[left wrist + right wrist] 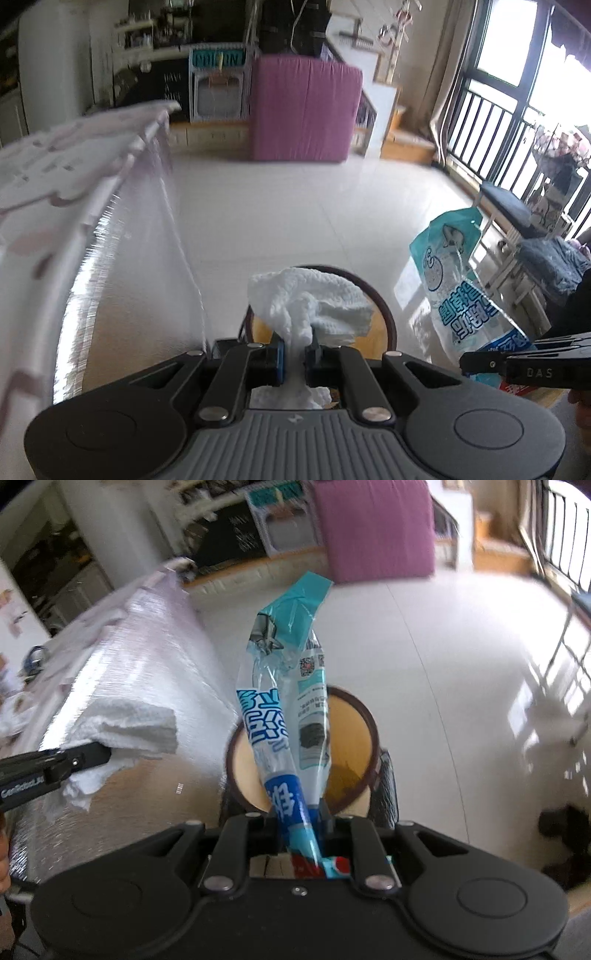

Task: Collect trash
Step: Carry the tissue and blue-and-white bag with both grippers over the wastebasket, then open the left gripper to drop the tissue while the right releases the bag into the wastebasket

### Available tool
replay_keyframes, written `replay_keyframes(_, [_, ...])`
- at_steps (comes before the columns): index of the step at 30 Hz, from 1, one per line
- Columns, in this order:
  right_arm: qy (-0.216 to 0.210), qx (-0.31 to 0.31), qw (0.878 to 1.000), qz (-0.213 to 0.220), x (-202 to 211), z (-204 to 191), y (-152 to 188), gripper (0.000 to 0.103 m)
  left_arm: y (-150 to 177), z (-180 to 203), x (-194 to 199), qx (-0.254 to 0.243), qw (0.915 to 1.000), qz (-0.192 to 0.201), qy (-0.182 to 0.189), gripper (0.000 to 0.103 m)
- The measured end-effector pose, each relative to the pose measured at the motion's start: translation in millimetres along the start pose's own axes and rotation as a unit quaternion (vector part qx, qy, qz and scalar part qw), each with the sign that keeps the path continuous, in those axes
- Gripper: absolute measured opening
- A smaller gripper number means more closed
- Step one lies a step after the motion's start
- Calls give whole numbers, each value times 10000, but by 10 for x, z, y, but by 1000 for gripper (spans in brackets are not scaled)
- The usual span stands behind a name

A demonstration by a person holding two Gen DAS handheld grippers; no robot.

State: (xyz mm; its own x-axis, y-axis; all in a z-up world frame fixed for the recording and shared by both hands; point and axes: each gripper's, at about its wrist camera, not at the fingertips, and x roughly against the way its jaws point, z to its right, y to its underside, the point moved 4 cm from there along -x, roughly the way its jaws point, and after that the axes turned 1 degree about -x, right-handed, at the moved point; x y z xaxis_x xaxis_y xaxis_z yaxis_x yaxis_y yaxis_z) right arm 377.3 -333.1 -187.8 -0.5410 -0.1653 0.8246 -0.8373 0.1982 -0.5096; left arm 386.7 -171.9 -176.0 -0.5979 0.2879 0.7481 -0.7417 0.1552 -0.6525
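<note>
My left gripper (295, 360) is shut on a crumpled white paper towel (314, 302) and holds it above a round wooden bin with a dark rim (384, 310). My right gripper (301, 825) is shut on a blue and clear plastic wrapper (284, 686), which stands up over the same bin (354, 738). The wrapper also shows in the left wrist view (458, 280), with the right gripper at the right edge (480, 363). The towel (122, 723) and left gripper (88, 758) show at the left of the right wrist view.
A table with a shiny patterned cover (74, 206) hangs close on the left (140, 635). A pink mattress (306, 110) leans at the far wall. Chairs (517, 221) and a railed window (491, 122) are to the right. White tiled floor (295, 206) lies ahead.
</note>
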Motion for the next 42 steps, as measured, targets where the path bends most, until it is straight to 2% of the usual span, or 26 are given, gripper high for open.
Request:
replay_keyframes(7, [149, -493, 9959, -738, -642, 182, -251, 17, -222, -8, -660, -40, 9982, -598, 61, 10])
replay_keyframes(11, [88, -719, 9907, -1150, -935, 217, -401, 17, -248, -10, -1070, -25, 9944, -1050, 140, 10])
replay_keyframes(15, [-54, -1034, 9816, -1603, -1193, 234, -460, 18, -188, -12, -1483, 38, 9856, -1653, 346, 10])
replay_keyframes(20, [37, -1096, 9748, -1945, -1401, 296, -523, 18, -71, 53, -1962, -55, 9676, -2433, 671, 11])
replay_keyframes(24, [-2, -1006, 9652, -2416, -1617, 313, -526, 18, -57, 98, -2305, -118, 9602, -2675, 792, 11])
replay_keyframes(30, [-146, -1231, 9495, -2881, -1931, 306, -591, 18, 29, 71, -2673, -332, 9536, -2903, 720, 11])
replay_keyframes(33, [-199, -1369, 9443, -2986, -2055, 322, -669, 19, 132, 47, -2751, -328, 9489, -3046, 757, 19])
replay_keyframes(35, [-182, -1409, 9417, -3051, -2114, 333, -683, 19, 182, 15, -2768, -267, 9471, -3108, 754, 34])
replay_keyframes(37, [-112, -1402, 9400, -3109, -2176, 329, -725, 20, 200, -5, -2746, -242, 9485, -3070, 742, 55])
replay_keyframes(39, [-67, -1458, 9373, -3164, -2236, 338, -744, 20, 175, -35, -2694, -215, 9517, -2977, 714, 62])
replay_keyframes(42, [-39, -1680, 9332, -3177, -2283, 364, -756, 21, 66, -129, -2525, -158, 9592, -2749, 649, 64])
